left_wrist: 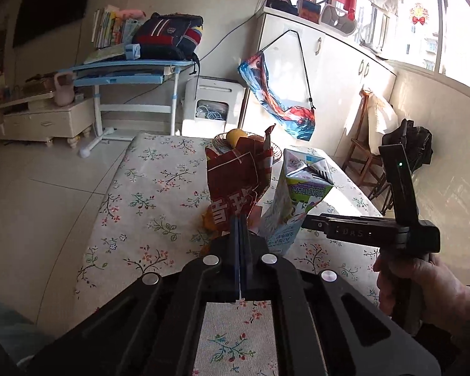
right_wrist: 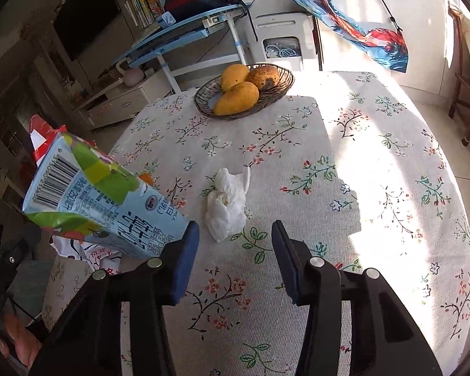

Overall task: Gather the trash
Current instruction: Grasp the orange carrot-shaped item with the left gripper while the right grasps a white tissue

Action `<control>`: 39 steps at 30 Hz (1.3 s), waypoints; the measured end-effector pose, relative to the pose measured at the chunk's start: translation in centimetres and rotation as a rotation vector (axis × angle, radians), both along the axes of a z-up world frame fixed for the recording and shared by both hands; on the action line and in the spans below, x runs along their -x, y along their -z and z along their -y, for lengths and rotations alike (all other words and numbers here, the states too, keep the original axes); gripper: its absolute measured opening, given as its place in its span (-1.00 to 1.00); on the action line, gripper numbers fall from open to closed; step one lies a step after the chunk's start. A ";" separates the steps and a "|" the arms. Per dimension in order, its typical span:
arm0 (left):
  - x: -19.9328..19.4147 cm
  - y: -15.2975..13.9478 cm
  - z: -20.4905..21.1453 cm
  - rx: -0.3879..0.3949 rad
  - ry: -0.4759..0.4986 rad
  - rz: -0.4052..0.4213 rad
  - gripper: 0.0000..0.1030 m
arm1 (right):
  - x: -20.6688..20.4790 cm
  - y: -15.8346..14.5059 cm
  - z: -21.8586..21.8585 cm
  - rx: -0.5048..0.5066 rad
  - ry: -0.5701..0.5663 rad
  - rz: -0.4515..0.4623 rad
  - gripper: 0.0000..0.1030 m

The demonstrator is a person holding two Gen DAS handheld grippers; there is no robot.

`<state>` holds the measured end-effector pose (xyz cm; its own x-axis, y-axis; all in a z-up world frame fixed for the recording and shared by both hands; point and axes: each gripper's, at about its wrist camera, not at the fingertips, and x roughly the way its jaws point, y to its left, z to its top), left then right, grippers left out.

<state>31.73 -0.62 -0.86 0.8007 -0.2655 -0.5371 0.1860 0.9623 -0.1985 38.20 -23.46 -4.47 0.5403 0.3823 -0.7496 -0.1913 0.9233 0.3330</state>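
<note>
Big table (right_wrist: 376, 188) with a flowered cloth fills both views, half in sun, half in shade. At its far end sits a wicker basket (right_wrist: 279, 92) with three mangoes (right_wrist: 236, 98), one of them blackened.

My left gripper (left_wrist: 242, 224) has its blue pads pressed together, pinching the lower edge of a red snack bag (left_wrist: 232, 178), which stands up crumpled in front of the camera. Just right of the bag, a milk carton (left_wrist: 297, 188), blue and green with a barcode, leans tilted above the cloth. Its bottom end is beside my left gripper; I cannot tell if the pads also catch it, or what holds it up. In the right view the same carton lies to the left of my right gripper (right_wrist: 235, 250), its end touching or just beside the outer face of the left finger (right_wrist: 185, 263), not between the pads.

My right gripper is spread, nothing in it, pointing down at the cloth. A crumpled white tissue (right_wrist: 227, 203) lies on the table just ahead of its fingertips, apart from them.

My right hand (left_wrist: 423, 285) shows at the left view's edge, holding the right tool's handle.
</note>
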 end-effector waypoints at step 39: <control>-1.6 5.8 -1.3 0.020 0.079 -0.259 -0.73 | 2.9 -0.7 -1.1 -0.022 -0.038 0.002 -0.91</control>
